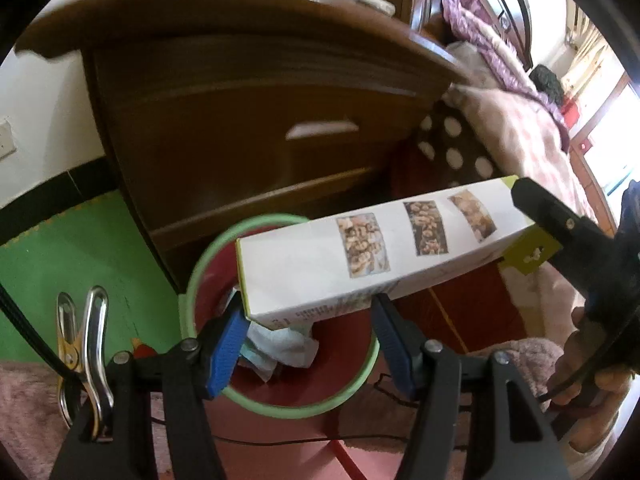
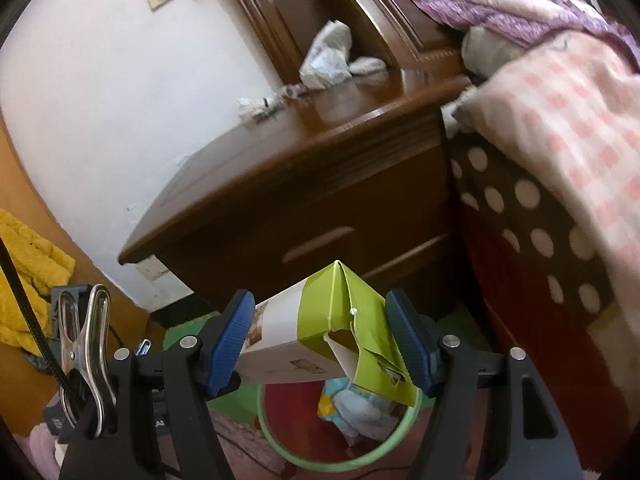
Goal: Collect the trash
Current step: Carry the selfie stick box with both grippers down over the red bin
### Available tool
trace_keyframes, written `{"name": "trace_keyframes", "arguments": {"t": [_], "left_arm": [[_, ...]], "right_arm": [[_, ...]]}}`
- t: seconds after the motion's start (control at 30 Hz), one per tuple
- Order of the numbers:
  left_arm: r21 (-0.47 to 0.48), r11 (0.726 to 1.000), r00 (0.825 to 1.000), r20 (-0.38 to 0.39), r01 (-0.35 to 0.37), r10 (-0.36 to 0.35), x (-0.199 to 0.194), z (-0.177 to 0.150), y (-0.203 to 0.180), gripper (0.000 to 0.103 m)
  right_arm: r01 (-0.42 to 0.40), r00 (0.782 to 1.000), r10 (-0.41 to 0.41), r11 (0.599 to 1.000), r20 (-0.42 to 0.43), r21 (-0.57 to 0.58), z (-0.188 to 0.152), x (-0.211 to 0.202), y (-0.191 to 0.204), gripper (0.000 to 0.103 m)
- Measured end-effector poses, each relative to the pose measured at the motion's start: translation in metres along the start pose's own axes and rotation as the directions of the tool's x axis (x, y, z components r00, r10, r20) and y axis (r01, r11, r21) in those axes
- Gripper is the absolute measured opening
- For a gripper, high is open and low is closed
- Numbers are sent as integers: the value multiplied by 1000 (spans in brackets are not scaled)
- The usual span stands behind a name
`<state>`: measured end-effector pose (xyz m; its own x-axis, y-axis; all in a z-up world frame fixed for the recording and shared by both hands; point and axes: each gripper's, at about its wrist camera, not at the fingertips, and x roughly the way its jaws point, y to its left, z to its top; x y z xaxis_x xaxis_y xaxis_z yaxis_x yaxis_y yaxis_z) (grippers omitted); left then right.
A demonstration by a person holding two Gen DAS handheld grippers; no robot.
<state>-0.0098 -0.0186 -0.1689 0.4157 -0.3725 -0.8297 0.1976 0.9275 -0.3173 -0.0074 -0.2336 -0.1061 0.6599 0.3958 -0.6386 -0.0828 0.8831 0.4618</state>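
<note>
A long white and lime-green cardboard box (image 1: 384,248) with food photos hangs level above a red trash bin with a green rim (image 1: 192,280). My right gripper (image 2: 320,340) is shut on the box's torn green end (image 2: 352,320); it also shows at the right of the left wrist view (image 1: 560,224). My left gripper (image 1: 308,344) is open, its blue pads either side of the box's near end, just below it. Crumpled paper (image 1: 280,344) lies in the bin (image 2: 400,436).
A dark wooden nightstand (image 2: 320,184) stands behind the bin, with crumpled tissues (image 2: 328,56) on top. A bed with a pink blanket (image 2: 568,128) and a dotted sheet (image 1: 452,144) is on the right. A green floor mat (image 1: 80,264) lies on the left.
</note>
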Motion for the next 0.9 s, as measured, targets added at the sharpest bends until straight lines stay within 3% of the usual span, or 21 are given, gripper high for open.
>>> {"name": "trace_keyframes", "arguments": {"t": [0.33,0.9], "left_arm": [[5,1000,996,-84,-8,8,44,-16,2,63],[-1,999,962,-270,-46,44,116,-30,2,62]], "right_arm": [[34,999,-33,999,-43,25,-13,17,-17,69],[81,987,-76,996,-140,33,-34,48,-34,69]]}}
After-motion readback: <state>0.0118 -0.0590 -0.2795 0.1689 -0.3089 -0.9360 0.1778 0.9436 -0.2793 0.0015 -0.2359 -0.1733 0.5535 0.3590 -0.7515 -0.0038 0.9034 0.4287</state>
